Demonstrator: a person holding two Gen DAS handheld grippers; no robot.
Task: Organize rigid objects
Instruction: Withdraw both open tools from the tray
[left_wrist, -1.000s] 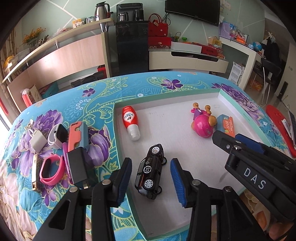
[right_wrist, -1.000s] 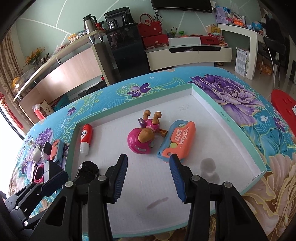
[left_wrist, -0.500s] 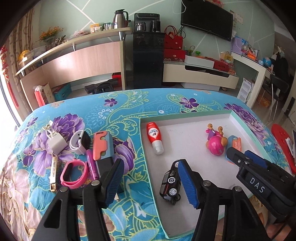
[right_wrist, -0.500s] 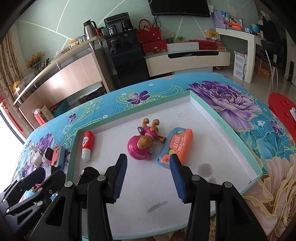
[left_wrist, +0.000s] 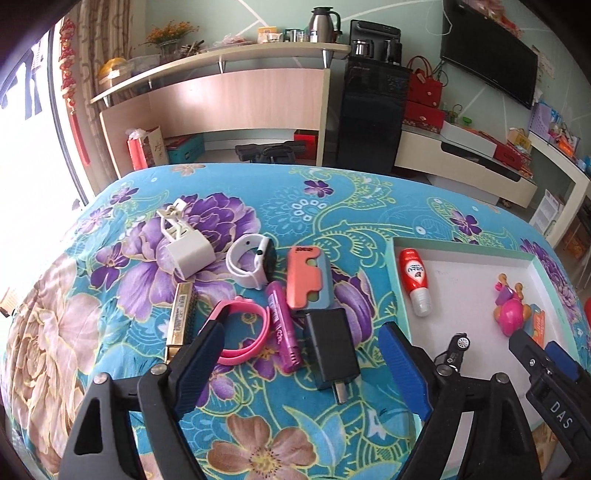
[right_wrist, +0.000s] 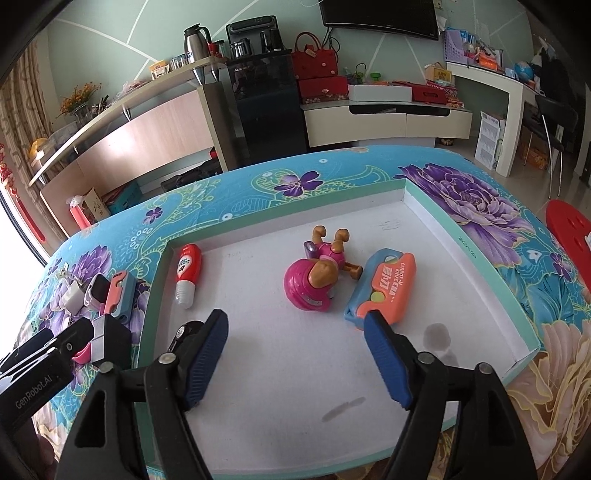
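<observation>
Fingers (left_wrist: 207, 354) spread, black charger (left_wrist: 330, 347) flat

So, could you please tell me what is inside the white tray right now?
Inside the tray lie a red bottle, a pink toy figure and an orange-and-blue toy knife. A black toy car sits near the left edge, mostly hidden behind the right gripper.

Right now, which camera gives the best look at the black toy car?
Neither shows it well. The right wrist view shows a little more of the toy car, behind a gripper finger; the left wrist view shows only a wheel.
</observation>
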